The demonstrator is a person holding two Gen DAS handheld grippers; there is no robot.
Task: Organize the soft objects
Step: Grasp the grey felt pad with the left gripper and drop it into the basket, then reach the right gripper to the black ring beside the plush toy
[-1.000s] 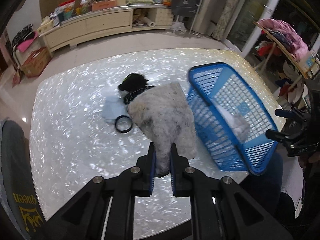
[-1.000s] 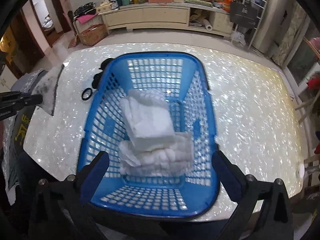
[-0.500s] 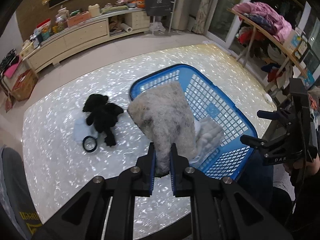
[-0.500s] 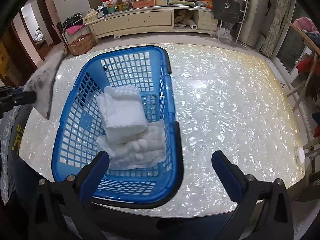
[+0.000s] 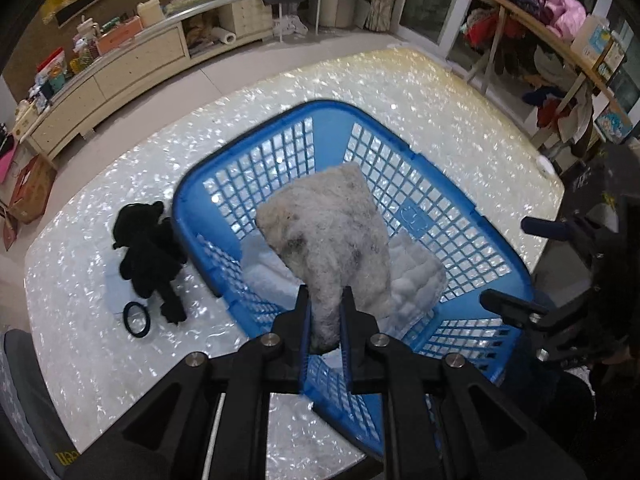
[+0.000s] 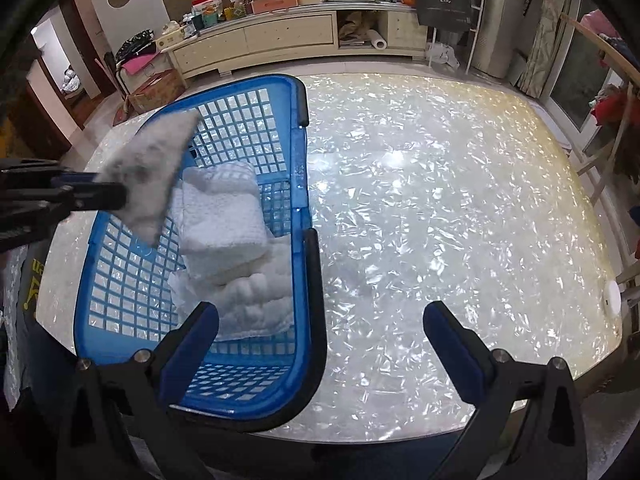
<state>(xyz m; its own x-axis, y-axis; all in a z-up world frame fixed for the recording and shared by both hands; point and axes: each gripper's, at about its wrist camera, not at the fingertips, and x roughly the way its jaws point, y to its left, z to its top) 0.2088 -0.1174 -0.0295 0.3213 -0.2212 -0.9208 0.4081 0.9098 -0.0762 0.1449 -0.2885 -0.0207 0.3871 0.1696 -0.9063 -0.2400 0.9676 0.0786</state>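
Observation:
My left gripper (image 5: 325, 308) is shut on a grey fluffy cloth (image 5: 328, 236), which hangs above the inside of the blue plastic basket (image 5: 472, 240). In the right wrist view the same cloth (image 6: 150, 172) hangs over the basket's left side (image 6: 120, 280), held by the left gripper (image 6: 120, 196). Folded white towels (image 6: 224, 232) lie in the basket. A black plush toy (image 5: 148, 256) lies on the table left of the basket. My right gripper (image 6: 320, 328) is open near the basket's front right rim (image 6: 312, 300), with nothing gripped.
A black ring (image 5: 137, 318) and a pale cloth (image 5: 116, 292) lie by the plush toy on the pearly white table (image 6: 440, 220). A small white disc (image 6: 612, 300) sits at the table's right edge. A long sideboard (image 6: 288, 36) stands beyond the table.
My left gripper carried the grey cloth rightward from the table to above the basket. In the right wrist view the basket has slid to the left, and the cloth has come in over it.

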